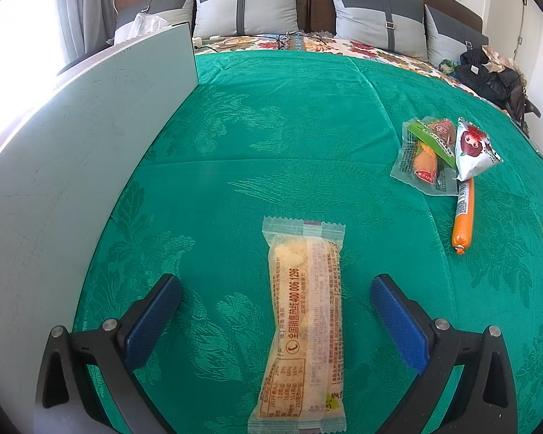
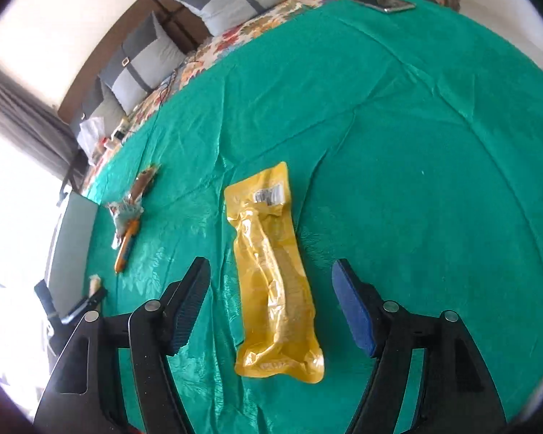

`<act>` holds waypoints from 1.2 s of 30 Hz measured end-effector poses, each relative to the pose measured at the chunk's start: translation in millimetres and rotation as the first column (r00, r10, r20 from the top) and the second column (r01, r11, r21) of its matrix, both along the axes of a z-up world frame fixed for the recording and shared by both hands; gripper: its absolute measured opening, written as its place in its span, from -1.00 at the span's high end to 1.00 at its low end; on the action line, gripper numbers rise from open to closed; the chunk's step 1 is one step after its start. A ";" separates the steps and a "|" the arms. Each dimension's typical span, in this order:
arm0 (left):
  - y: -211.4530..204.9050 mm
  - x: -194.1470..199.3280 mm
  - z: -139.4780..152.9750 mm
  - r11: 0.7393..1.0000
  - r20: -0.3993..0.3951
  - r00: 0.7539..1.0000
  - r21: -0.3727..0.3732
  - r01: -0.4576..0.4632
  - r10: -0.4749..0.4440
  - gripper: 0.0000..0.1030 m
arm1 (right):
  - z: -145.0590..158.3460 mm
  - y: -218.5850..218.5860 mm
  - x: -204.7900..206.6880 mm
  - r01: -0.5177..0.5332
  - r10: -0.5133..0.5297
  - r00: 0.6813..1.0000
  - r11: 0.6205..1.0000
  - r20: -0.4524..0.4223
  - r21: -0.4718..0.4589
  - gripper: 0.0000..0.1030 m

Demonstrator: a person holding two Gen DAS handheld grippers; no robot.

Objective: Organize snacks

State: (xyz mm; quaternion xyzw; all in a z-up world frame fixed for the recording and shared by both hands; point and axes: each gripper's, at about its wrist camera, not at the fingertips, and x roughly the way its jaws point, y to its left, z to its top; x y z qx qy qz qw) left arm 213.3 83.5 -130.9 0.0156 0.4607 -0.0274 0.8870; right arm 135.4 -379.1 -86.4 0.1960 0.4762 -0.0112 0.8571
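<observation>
My right claw (image 2: 271, 300) hangs over the green bedspread (image 2: 416, 144) with its jaws standing apart, nothing between the pads but air, and the yellow pouch (image 2: 271, 271) lies flat on the cloth straight below the gap. The pouch's long axis runs away from me along the line the claw points, so the pads face its two long edges; I judge a plain drop and squeeze across the narrow width would take it, with no turn of the wrist needed first. It is a glossy, crinkled vacuum pack, soft-walled, with a stick-shaped lump inside and a white label near the far end; the film looks slippery, so I would pinch the lump, not the flat seal. My left claw (image 1: 275, 311) is likewise apart and empty, straddling the pale cake packet (image 1: 304, 325), a translucent pillow wrapper with crimped ends, printed text, and a yellowish crumbly bar inside, also lying lengthwise away from the claw. Beyond and to the right of that packet sits a small heap: an orange sausage stick (image 1: 462, 217), a clear sausage pack (image 1: 425, 161), a white triangular sachet (image 1: 474, 148). To the packet's left a white board (image 1: 72, 162) lies on the bed.
</observation>
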 end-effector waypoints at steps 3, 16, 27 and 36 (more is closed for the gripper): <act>0.0 0.0 -0.1 1.000 0.000 1.000 0.000 0.000 0.000 -1.00 | -9.4 22.4 13.8 -0.083 0.081 0.997 0.984 -0.019 -0.160 -0.45; 0.3 0.1 -0.1 1.000 0.000 1.000 0.000 0.000 0.000 -1.00 | -33.6 40.0 18.1 -0.193 0.215 0.976 0.917 0.025 -0.349 -0.83; 0.4 0.3 -0.1 1.000 0.000 1.000 0.000 0.000 0.000 -1.00 | -34.8 43.7 22.2 -0.186 0.209 0.978 0.918 0.029 -0.352 -0.83; 0.3 0.1 -0.1 1.000 0.000 1.000 -0.001 0.000 0.000 -1.00 | -34.8 43.5 22.1 -0.186 0.209 0.978 0.918 0.029 -0.351 -0.83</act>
